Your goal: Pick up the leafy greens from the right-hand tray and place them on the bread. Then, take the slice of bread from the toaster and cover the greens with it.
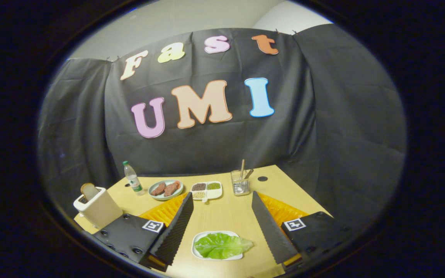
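Note:
A green lettuce leaf [222, 245] lies on a small white tray [197, 253] on the wooden table, low between my two fingers. My gripper [222, 200] is open, with the ribbed black fingers [178, 226] spread wide on either side of the tray and nothing between them. A white toaster [98, 208] stands at the table's left edge, beyond the left finger, with a slice of bread [89, 190] sticking up out of its slot. No other bread is visible on the table.
At the back of the table stand a water bottle [133, 178], a plate with meat pieces [165, 189], a divided white dish of grains [206, 190] and a clear glass holder with utensils [240, 182]. Black cloth walls the booth behind.

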A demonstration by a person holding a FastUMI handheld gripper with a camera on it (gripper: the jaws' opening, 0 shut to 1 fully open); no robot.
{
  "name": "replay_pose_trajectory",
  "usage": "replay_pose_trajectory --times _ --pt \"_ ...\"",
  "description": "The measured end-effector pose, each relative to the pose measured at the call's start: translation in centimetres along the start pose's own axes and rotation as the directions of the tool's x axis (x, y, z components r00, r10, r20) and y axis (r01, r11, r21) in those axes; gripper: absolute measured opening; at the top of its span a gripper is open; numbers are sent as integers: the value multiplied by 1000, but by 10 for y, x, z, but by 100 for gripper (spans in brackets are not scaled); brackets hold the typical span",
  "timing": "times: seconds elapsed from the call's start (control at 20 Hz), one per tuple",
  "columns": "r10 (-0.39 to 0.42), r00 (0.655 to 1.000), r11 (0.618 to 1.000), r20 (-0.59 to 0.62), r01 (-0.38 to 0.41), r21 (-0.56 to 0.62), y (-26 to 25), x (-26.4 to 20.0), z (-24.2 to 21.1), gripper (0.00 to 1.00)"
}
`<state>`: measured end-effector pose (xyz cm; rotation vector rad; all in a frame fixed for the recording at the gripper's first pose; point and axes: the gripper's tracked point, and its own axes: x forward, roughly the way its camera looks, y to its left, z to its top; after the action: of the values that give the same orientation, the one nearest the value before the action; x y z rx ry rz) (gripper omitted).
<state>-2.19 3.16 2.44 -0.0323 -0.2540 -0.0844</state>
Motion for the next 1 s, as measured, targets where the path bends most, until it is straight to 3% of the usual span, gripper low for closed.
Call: replay_pose_trajectory --times 0.5,0.8,1.0 --pt "13 972 997 -234 -30 -71 -22 33 -82 97" --pt "27 930 993 -367 -68 -100 -35 55 -133 97" --pt "26 882 984 -471 -106 -144 -48 61 -167 97"
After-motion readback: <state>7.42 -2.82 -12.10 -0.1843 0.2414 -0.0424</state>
